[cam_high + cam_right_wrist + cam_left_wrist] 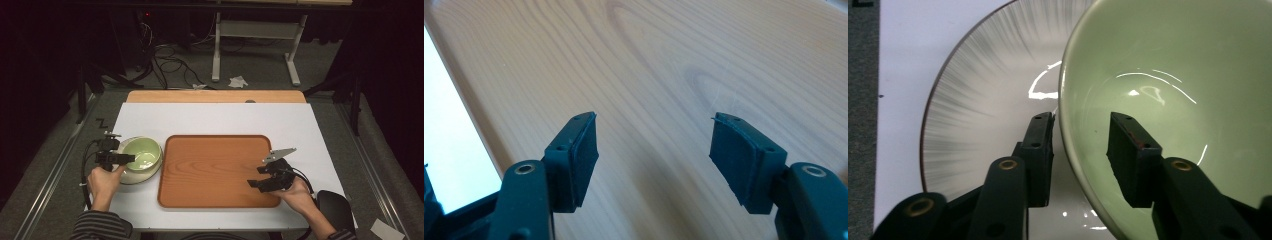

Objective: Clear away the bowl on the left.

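A pale green bowl (144,152) sits on a white plate (131,176) with a grey streaked rim, left of a wooden tray (215,150). My left gripper (130,158) is open and straddles the near-left rim of the bowl (1168,60). One jaw hangs outside over the plate (983,90) and the other is inside the bowl, with a gap on both sides of the rim. My right gripper (256,177) hovers open over the tray's right front part. Between the right gripper's (654,122) jaws there is only bare tray wood (664,50).
A white mat (215,120) covers the table, and a strip of wooden tabletop (215,96) shows at the back. A black round object (332,205) sits off the table's near right corner. Cables (170,65) and a white frame (255,30) stand on the floor behind.
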`<act>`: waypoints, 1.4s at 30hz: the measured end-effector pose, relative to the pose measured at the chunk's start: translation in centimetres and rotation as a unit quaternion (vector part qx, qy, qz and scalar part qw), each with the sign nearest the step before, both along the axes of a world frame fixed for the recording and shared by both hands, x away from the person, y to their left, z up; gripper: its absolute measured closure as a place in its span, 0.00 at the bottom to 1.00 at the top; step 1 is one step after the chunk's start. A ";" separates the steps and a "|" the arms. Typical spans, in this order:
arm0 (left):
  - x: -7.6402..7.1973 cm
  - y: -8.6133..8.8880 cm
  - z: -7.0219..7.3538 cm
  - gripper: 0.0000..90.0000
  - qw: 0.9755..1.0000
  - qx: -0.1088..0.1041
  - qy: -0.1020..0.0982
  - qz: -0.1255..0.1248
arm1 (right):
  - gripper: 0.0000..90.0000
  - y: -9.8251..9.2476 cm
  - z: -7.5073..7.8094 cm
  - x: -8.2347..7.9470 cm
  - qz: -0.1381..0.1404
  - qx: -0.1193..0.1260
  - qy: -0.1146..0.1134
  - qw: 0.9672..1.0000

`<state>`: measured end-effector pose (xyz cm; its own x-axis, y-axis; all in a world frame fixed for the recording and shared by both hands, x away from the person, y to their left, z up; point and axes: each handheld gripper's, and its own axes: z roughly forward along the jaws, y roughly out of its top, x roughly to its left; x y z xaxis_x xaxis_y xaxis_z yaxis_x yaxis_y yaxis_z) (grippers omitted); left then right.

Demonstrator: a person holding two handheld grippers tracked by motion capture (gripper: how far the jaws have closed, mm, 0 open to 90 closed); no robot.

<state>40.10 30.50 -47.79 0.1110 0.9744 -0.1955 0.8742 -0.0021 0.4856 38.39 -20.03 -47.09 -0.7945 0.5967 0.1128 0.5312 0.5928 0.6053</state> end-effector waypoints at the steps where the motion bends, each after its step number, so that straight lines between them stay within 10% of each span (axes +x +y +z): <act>1: 0.0 0.0 0.0 0.73 1.000 0.000 0.000 0.000 | 0.41 0.0 0.0 0.0 0.000 0.000 0.000 1.000; 21: 0.2 0.3 -0.1 0.91 1.000 -0.013 0.016 0.012 | 0.42 0.1 0.0 -0.1 0.003 -0.004 -0.005 1.000; 42: -0.3 0.2 1.2 0.92 0.999 -0.023 -0.021 0.004 | 0.42 0.1 0.0 -0.1 0.007 -0.003 -0.008 1.000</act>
